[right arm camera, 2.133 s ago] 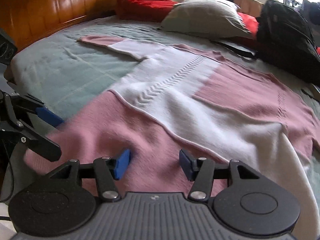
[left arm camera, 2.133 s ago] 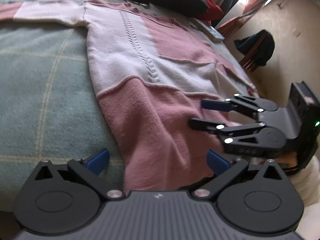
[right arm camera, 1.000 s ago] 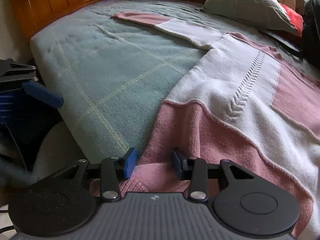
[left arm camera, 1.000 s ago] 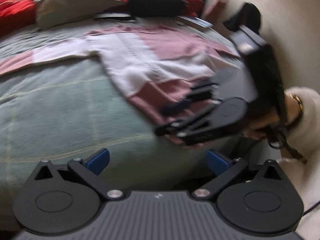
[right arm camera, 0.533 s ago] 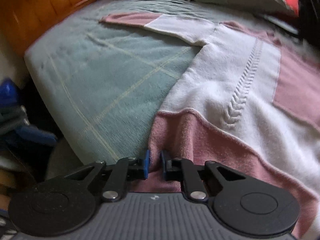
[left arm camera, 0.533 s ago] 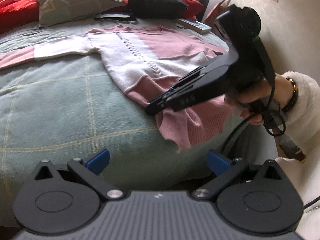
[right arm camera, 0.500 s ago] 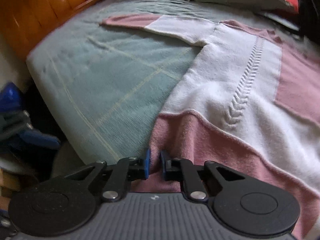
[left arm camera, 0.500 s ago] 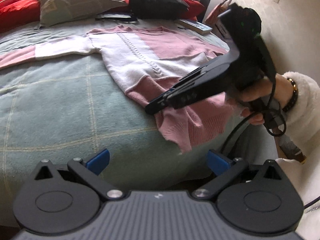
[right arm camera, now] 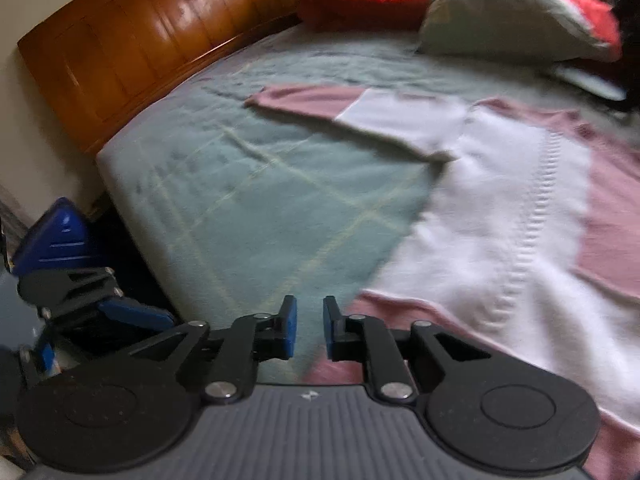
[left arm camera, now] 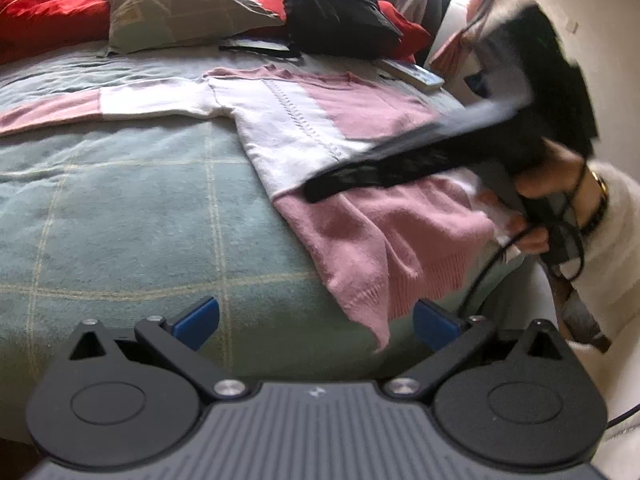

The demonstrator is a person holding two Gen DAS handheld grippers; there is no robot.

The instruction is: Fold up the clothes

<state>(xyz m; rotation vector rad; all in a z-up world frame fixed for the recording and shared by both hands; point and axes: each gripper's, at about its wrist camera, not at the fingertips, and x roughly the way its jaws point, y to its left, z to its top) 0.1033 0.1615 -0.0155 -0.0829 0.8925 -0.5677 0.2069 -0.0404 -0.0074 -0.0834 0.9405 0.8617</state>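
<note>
A pink and white knit sweater (left arm camera: pixel 320 128) lies flat on the bed, one sleeve stretched out to the left and its pink hem (left arm camera: pixel 384 264) drooping over the near edge. My left gripper (left arm camera: pixel 316 322) hangs wide open below that hem, holding nothing. A hand (left arm camera: pixel 552 176) holds my right gripper (left arm camera: pixel 316 190), blurred, with its tip at the sweater's left side where white meets pink. In the right wrist view the sweater (right arm camera: pixel 500 208) fills the right side. The right gripper (right arm camera: pixel 309 328) keeps a narrow gap, with pink cloth low between its fingers.
A green checked blanket (left arm camera: pixel 120 200) covers the bed. A grey pillow (left arm camera: pixel 180 8), red cushions (left arm camera: pixel 40 0) and a black bag (left arm camera: pixel 336 12) sit at the far side. A wooden headboard (right arm camera: pixel 140 60) runs along the left. The left gripper (right arm camera: pixel 96 276) shows beside the bed edge.
The right gripper has risen and tilted up toward the headboard, its jaws as narrow as half a second ago. The left gripper stays wide open and has shifted slightly.
</note>
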